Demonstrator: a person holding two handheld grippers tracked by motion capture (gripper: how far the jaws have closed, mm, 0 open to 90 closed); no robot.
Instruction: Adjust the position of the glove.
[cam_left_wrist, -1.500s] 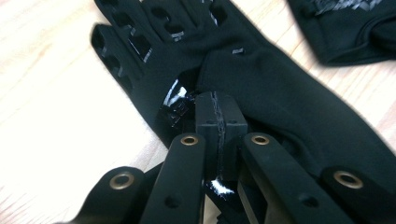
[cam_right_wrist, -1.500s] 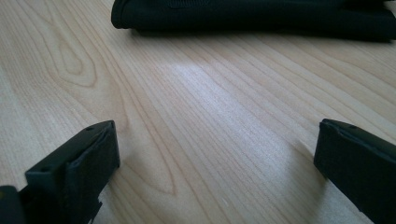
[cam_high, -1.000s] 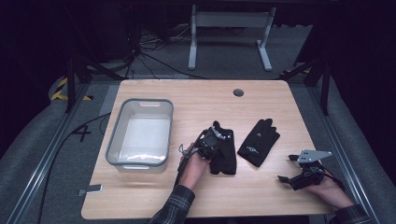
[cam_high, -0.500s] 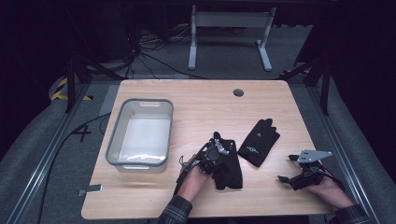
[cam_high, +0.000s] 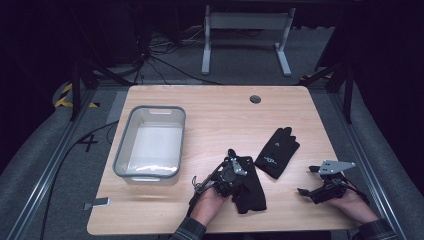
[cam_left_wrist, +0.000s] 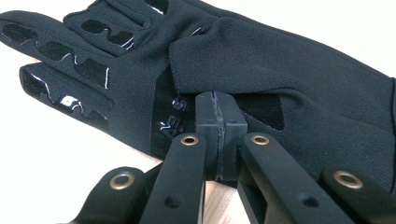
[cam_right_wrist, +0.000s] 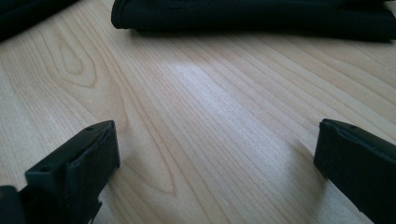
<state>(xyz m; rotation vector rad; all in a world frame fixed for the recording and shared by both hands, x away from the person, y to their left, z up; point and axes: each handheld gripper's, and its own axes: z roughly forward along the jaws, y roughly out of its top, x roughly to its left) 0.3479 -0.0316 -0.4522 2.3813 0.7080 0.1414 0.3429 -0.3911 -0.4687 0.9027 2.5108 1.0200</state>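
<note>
- The left hand-held gripper (cam_high: 231, 172) is seen near the front edge of the worktop (cam_high: 220, 112), its jaws pressed together on a fold of the nearer glove (cam_left_wrist: 261, 70); in the left gripper view the pads meet with the cloth pinched at their tips.
- The right hand-held gripper (cam_high: 309, 192) is held low by the front right corner, its jaws spread wide over bare wood, with nothing between them.
- The nearer glove lies at the front middle of the worktop; the second glove (cam_high: 276, 151) lies just beyond it to the right, close by but seemingly apart.
- The tub (cam_high: 149, 172) stands at the left side, open and seemingly empty.
- A slip is judged possible: only a thin fold is gripped, so the soft cloth could be pulled free on lifting.
- A dangling glove could be dragged across the second glove or caught on the tub's rim.
- How much cloth is held cannot be told, since the pads cover it; part of the nearer glove is hidden under the left hand (cam_high: 209, 202).
</note>
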